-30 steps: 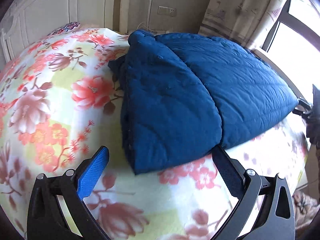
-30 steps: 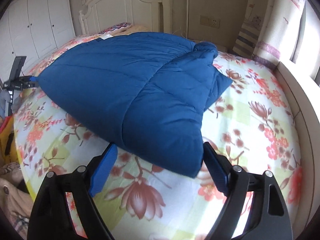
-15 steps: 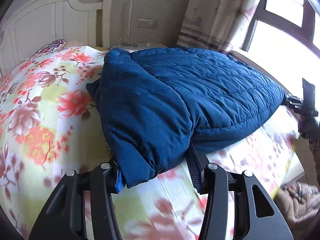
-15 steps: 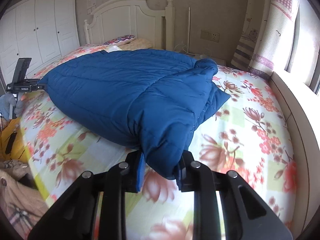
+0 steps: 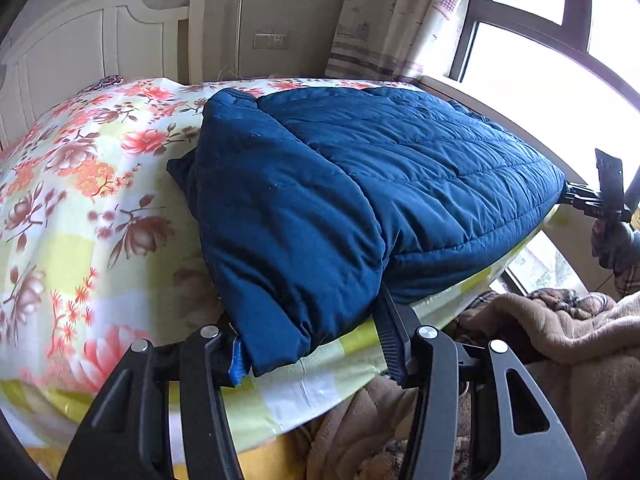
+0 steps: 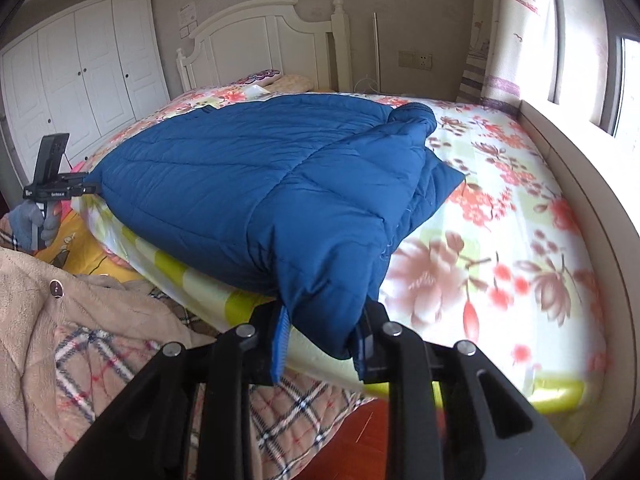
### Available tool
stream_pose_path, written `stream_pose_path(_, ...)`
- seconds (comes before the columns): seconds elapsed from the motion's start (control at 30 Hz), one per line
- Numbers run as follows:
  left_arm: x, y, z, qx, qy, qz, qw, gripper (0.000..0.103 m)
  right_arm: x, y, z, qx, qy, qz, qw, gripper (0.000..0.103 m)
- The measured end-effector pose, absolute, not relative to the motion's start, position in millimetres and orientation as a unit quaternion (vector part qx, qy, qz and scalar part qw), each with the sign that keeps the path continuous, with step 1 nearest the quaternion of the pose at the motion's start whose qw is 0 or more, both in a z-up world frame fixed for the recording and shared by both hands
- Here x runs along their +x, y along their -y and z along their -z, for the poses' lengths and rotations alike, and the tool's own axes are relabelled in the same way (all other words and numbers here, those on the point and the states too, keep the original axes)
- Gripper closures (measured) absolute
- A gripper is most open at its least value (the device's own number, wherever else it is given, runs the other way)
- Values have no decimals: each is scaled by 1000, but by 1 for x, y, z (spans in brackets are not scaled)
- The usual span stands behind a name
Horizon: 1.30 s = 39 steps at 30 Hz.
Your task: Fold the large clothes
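Observation:
A large dark blue quilted jacket [image 5: 360,184] lies on the floral bedsheet [image 5: 80,184], both sides folded in over its middle. My left gripper [image 5: 312,344] is shut on one near corner of the jacket at the bed's edge. My right gripper [image 6: 324,336] is shut on the other near corner of the jacket [image 6: 280,184], also at the bed's edge over the sheet [image 6: 500,220]. Each gripper shows far off in the other's view: the right gripper [image 5: 600,200] and the left gripper [image 6: 52,188].
A tan and plaid garment pile [image 5: 540,360] lies below the bed's near edge, also in the right wrist view [image 6: 100,340]. A white headboard [image 6: 260,48], pillows [image 6: 272,78] and a wardrobe [image 6: 80,72] stand beyond. A window [image 5: 560,60] with curtain flanks the bed.
Both grippers were open in front of the jacket's corners, then closed on them. They have since pulled the jacket back to the bed's edge, and the garment pile has come into view.

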State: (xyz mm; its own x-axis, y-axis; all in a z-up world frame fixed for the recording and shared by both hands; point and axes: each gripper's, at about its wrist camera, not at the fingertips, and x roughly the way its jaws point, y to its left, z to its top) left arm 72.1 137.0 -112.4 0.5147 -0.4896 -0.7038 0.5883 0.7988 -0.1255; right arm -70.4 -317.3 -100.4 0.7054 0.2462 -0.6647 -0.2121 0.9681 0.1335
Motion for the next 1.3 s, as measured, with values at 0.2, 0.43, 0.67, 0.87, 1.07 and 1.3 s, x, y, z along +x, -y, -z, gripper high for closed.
stream_pose_path(0.2, 49, -157, 95, 101, -374, 288, 876, 7, -97, 340, 66, 6, -346, -45, 937, 32)
stream_pose_path(0.43, 88, -138, -9, 34, -251, 208, 945, 5, -38, 336, -34, 72, -203, 24, 976, 2)
stream_pose_path(0.67, 209, 3, -14, 99, -325, 152, 928, 5, 121, 213, -40, -32, -280, -1, 960, 3)
stream_pose_path(0.87, 279, 46, 60, 138, -390, 131, 901, 5, 220, 172, 65, -109, -414, 0, 904, 24)
stream_pose_path(1.07, 318, 28, 118, 87, -437, 136, 885, 4, 242, 208, 103, -1, -453, -30, 891, 22)
stream_pose_path(1.3, 315, 27, 121, 75, -438, 144, 884, 4, 237, 206, 102, 2, -457, -37, 889, 20)
